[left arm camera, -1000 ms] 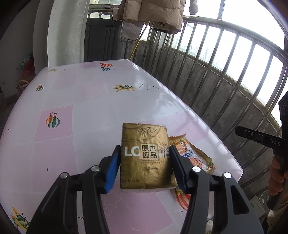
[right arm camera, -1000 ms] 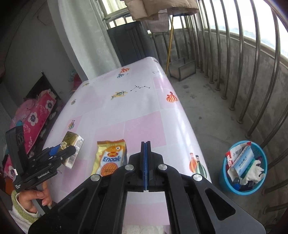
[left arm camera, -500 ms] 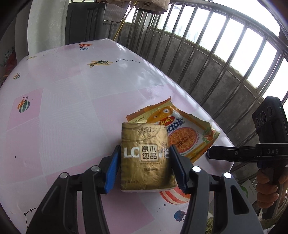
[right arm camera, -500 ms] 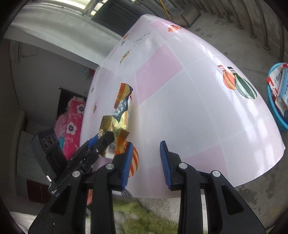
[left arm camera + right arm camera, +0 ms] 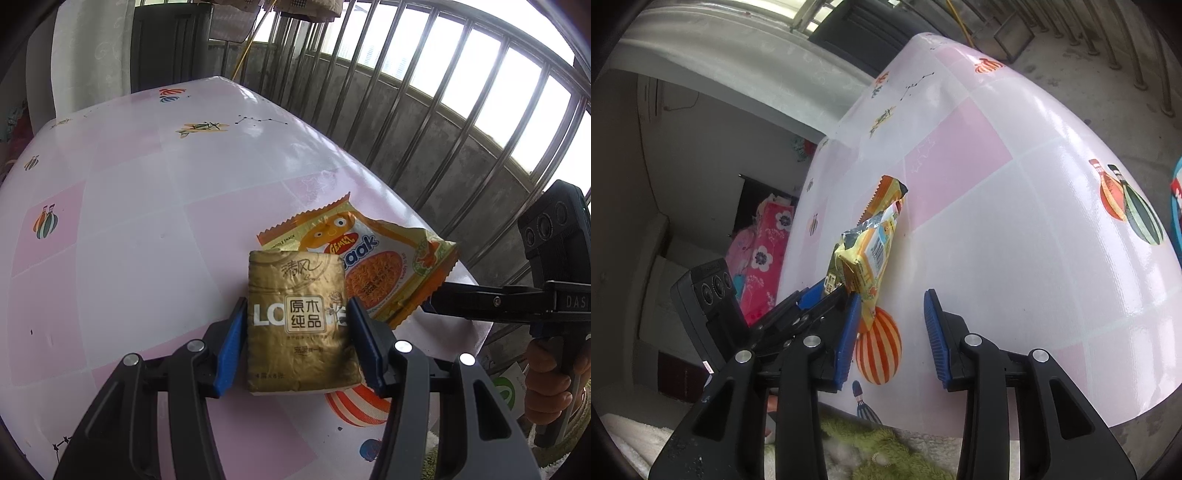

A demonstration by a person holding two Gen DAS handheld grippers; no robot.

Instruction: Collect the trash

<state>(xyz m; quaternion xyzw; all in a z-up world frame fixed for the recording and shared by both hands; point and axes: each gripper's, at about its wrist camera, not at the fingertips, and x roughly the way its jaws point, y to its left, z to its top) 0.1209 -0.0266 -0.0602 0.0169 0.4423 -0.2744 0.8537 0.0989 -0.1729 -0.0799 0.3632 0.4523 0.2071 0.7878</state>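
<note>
My left gripper (image 5: pixel 295 332) is shut on a gold tissue pack (image 5: pixel 301 321) and holds it above the table. Behind the pack lies a yellow-orange noodle snack wrapper (image 5: pixel 384 266), one end raised off the pink-and-white tablecloth (image 5: pixel 129 221). My right gripper (image 5: pixel 892 328) is open at the table's near edge; its left finger (image 5: pixel 849 332) touches the lower end of the wrapper (image 5: pixel 875 240). In the left wrist view the right gripper's fingers (image 5: pixel 480 302) reach the wrapper's right corner. The left gripper shows in the right wrist view (image 5: pixel 812 295).
A metal railing (image 5: pixel 461 110) runs along the table's right side. A blue trash bin (image 5: pixel 1176 206) sits on the floor at the right edge of the right wrist view. A dark cabinet (image 5: pixel 170 44) stands behind the table. A green and white towel (image 5: pixel 871 450) lies below.
The right gripper went from shut to open and swung in to the wrapper's end. The wrapper has lifted partly off the table. The left gripper still holds the tissue pack.
</note>
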